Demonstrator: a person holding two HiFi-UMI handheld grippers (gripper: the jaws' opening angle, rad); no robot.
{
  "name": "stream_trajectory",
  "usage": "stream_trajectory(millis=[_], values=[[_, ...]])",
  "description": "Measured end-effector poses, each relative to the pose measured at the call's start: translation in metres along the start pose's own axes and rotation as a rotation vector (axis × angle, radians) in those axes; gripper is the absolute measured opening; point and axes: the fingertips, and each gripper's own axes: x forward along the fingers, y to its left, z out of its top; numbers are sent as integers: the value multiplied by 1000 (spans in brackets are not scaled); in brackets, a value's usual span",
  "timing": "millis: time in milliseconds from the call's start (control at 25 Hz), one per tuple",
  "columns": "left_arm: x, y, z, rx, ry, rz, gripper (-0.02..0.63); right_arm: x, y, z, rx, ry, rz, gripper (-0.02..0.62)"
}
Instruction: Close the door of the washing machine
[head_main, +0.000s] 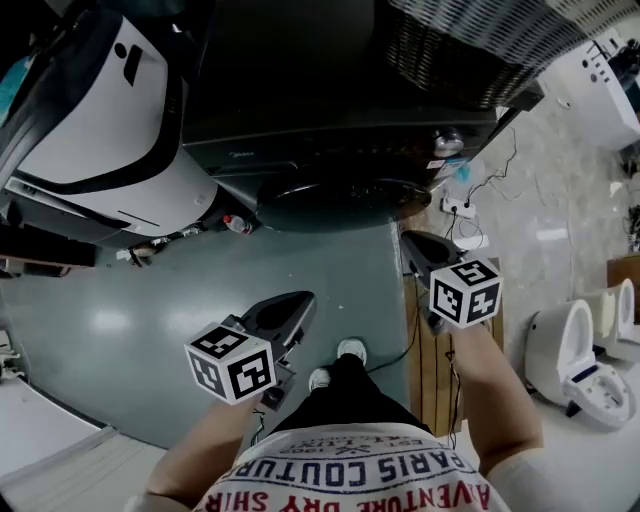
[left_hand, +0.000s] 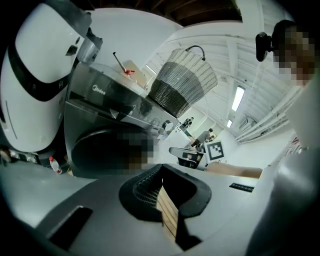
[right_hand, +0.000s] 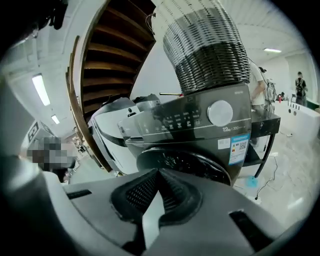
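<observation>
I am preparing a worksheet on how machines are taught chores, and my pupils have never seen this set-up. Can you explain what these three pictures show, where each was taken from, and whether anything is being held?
There is no robot here: a person holds a two-jaw gripper in each hand. The head view comes from a camera on the person's head, looking steeply down at the shoes and the grey floor. The other two pictures come from cameras riding on the left gripper and the right gripper, each looking along its own jaws. Both pairs of jaws are together, with nothing between them, so nothing is held. Ahead stands a dark washing machine with a woven basket on top. Its round door looks closed.
</observation>
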Motion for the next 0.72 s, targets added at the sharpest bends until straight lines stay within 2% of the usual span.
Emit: stream_trajectory(millis=[280,400,720], values=[[-63,-52,21,125,-80,-64,25,-82,114,28,15,-104,121,21],[-92,-70,22,171,-106,-65,25,-110,159,40,19,-151,176,21],[-160,-105,18,265,-195,-89,25,-171,246,45,-82,-221,247,21]])
